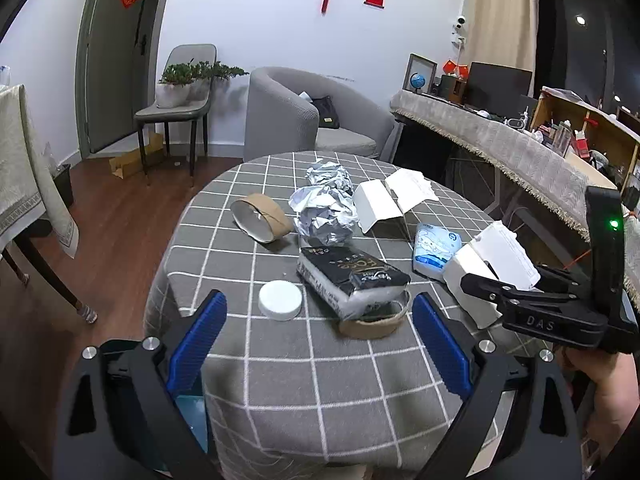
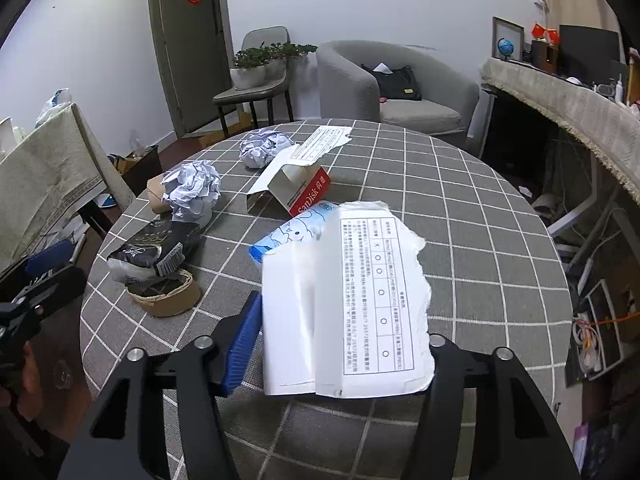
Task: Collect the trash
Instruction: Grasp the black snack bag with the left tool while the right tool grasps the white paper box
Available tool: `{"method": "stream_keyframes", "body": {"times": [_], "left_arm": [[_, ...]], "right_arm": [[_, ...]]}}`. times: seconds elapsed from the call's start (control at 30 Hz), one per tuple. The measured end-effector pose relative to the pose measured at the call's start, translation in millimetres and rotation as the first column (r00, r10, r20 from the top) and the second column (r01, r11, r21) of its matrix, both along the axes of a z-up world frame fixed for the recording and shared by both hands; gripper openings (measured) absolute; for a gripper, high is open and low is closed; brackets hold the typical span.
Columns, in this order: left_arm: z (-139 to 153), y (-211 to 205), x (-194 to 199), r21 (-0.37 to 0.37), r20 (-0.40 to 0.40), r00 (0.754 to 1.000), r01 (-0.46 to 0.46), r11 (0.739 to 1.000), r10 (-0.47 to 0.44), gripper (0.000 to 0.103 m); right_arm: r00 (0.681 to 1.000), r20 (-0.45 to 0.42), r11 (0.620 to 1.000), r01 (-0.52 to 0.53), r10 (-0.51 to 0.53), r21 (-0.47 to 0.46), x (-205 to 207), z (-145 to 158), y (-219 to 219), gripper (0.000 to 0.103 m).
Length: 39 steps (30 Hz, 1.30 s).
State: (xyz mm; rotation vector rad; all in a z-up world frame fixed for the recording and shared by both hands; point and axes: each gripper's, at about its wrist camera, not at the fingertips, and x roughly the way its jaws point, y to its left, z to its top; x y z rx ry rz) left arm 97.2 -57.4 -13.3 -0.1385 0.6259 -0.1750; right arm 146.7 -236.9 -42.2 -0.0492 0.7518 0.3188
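Grey checked tablecloth (image 1: 280, 380) covers a round table strewn, left to right, with a cardboard ring (image 1: 262, 218), 2 crumpled paper balls (image 1: 326, 216) and torn white boxes. Left gripper (image 1: 316, 340) hovers, jaws spread, empty. Right gripper (image 2: 340, 344) brackets the torn white carton (image 2: 344, 304); pad contact unclear—light, thin, crushable, best pinched across folded walls.

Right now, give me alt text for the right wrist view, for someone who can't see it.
The right gripper straddles a torn white box on a grey checked tablecloth. Beyond lie crumpled paper balls, a black packet and a red-sided box.
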Motion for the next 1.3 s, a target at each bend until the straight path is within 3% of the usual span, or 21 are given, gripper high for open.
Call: {"method": "stream_keyframes", "body": {"times": [0.13, 0.47, 0.6, 0.93, 1.2, 1.3], "left_arm": [[-3.1, -7.2, 9.7, 0.006, -0.014, 1.0, -0.001, 1.0, 0.001, 0.095], [-10.9, -30.0, 34.1, 0.051, -0.032, 0.999, -0.006, 0.999, 0.008, 0.095], [-13.3, -35.4, 43.2, 0.073, -0.051, 0.999, -0.012, 0.997, 0.016, 0.084], [-21.4, -36.6, 59.5, 0.076, -0.088, 0.996, -0.012, 0.997, 0.019, 0.07], [-19.7, -33.9, 54.8, 0.063, -0.076, 0.997, 0.001, 0.998, 0.004, 0.065], [-16.8, -32.6, 50.1, 0.055, -0.057, 0.998, 0.001, 0.998, 0.003, 0.064]], "right_arm": [[1.0, 0.008, 1.0, -0.015, 0.015, 0.003, 4.3, 2.7, -5.5, 0.047], [0.996, 0.073, 0.991, -0.063, 0.055, 0.114, 7.0, 22.4, -25.9, 0.037], [0.996, 0.06, 0.99, -0.077, 0.07, 0.116, 12.8, 21.3, -26.9, 0.027], [0.997, 0.034, 0.986, -0.08, 0.076, 0.145, 25.2, 22.7, -27.5, 0.024], [0.999, 0.0, 0.959, -0.041, 0.043, 0.28, 30.5, 18.2, -40.5, 0.024], [1.0, 0.002, 0.967, -0.017, 0.017, 0.253, 30.4, 20.2, -37.1, 0.005]]}}
